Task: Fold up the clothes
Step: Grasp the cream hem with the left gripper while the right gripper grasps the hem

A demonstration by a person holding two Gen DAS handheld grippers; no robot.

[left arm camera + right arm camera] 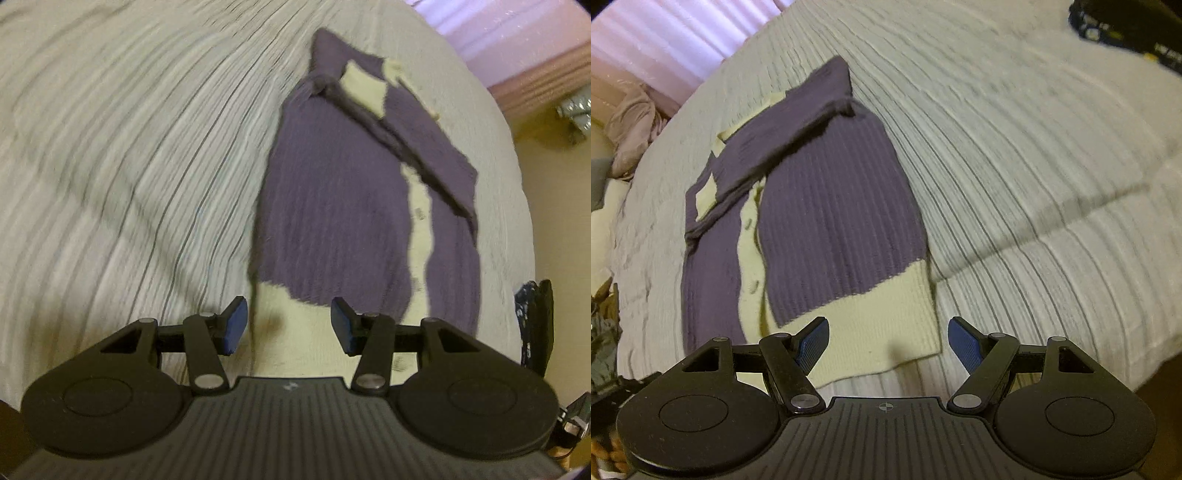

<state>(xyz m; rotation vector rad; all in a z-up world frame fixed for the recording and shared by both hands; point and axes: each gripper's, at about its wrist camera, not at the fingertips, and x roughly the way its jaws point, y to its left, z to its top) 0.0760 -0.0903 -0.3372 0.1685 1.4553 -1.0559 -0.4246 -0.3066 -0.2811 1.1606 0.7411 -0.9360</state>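
A purple knit cardigan (pixel 332 206) with a cream hem, cream button band and cream cuffs lies flat on the bed, sleeves folded across its chest. It also shows in the right wrist view (pixel 834 206). My left gripper (pixel 290 325) is open and empty, just above the cream hem at the cardigan's near left corner. My right gripper (pixel 888 345) is open and empty, over the cream hem (pixel 886 317) near its right corner. Neither touches the fabric as far as I can tell.
The ribbed white bedspread (pixel 1015 166) covers the bed, with a fold ridge on the right. A dark patterned item (pixel 1123 33) lies at the far right. A pinkish cloth (pixel 631 125) and curtain lie beyond the bed's far edge.
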